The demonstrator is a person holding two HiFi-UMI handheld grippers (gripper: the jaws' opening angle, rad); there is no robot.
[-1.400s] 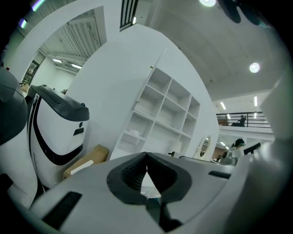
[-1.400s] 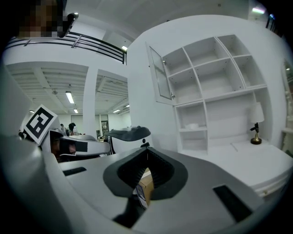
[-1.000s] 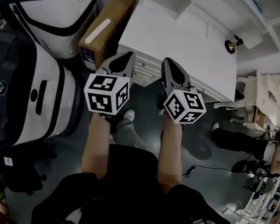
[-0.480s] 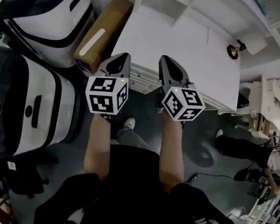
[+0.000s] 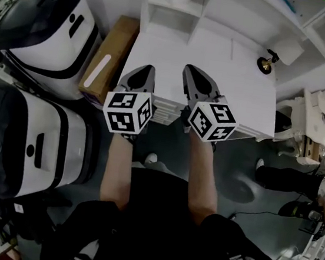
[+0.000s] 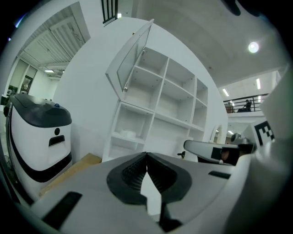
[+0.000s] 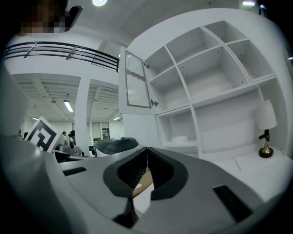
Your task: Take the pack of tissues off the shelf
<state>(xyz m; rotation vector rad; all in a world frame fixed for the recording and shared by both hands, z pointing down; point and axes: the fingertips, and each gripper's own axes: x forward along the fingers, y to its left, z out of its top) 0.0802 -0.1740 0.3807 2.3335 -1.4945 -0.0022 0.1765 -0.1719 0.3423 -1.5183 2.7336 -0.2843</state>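
The task has barely begun. The pack of tissues point(image 6: 124, 134) lies untouched on the shelf point(image 7: 194, 145), in the lowest left compartment of the white shelving unit, just under an open glass door point(image 6: 132, 59). From the right gripper view it reads as a small, pale, flat bundle sitting alone in that compartment.

The person stands in front of the white counter point(image 5: 228, 81) that runs below the shelving, with both arms held out side by side. The left tongs point(image 6: 146, 154) are clenched, their ribbed pads meeting with nothing between them. The right tongs point(image 7: 147, 149) are clenched in the same way and are also empty. Both sets of tips hover over the near edge of the counter, well apart from the shelving and the pack.

A small lamp point(image 5: 265, 64) stands at the right end of the counter. A cardboard box point(image 5: 108, 57) leans beside the counter's left end, and two large white-and-black machines point(image 5: 52, 22) stand further left.

Nothing has been grasped. What remains, judging from this, is nearly everything: one pair of tongs must be released wide, carried across the counter into the low left compartment, closed on the pack, and drawn back out clear of the glass door.
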